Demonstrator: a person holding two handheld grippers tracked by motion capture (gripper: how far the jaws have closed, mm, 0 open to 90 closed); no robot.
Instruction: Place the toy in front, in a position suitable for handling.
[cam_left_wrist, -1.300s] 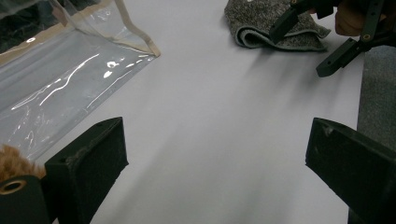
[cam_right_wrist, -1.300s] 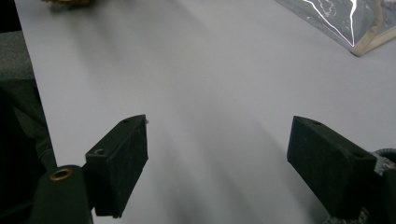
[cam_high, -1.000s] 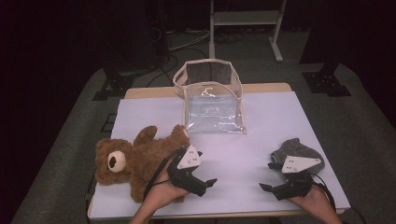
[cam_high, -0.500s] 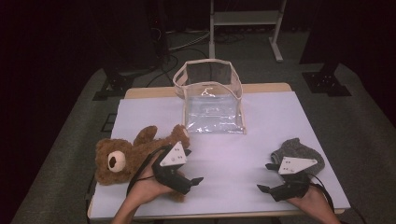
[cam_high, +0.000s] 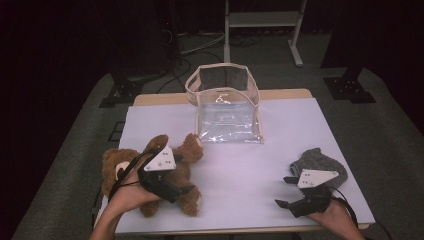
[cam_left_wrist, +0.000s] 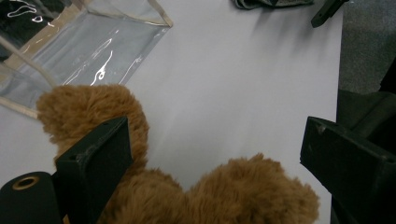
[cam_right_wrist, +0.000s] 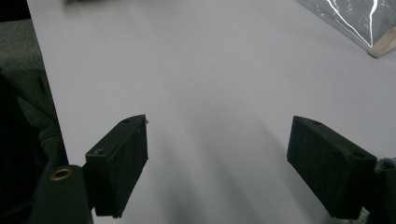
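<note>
A brown teddy bear (cam_high: 125, 167) lies at the front left of the white table. My left gripper (cam_high: 186, 189) is low over its body, open. In the left gripper view the wide-apart jaws straddle the bear's (cam_left_wrist: 196, 196) fur and do not pinch it. Near the front right edge my right gripper (cam_high: 283, 191) is open and points left, with a grey knitted cloth (cam_high: 320, 162) just behind it. In the right gripper view the right gripper (cam_right_wrist: 229, 158) has bare table between its jaws. A clear plastic bag (cam_high: 227, 107) with beige trim stands open at the back middle.
The white table sheet (cam_high: 280, 135) is bare between the bear and the cloth. The bag's corner (cam_right_wrist: 359, 23) shows in the right gripper view, and its clear wall (cam_left_wrist: 79, 51) in the left gripper view. Dark floor, cables and a metal stand (cam_high: 262, 20) lie beyond the table.
My left gripper has moved left, from beside the bear's legs to over its body. The right gripper and the cloth have stayed put.
</note>
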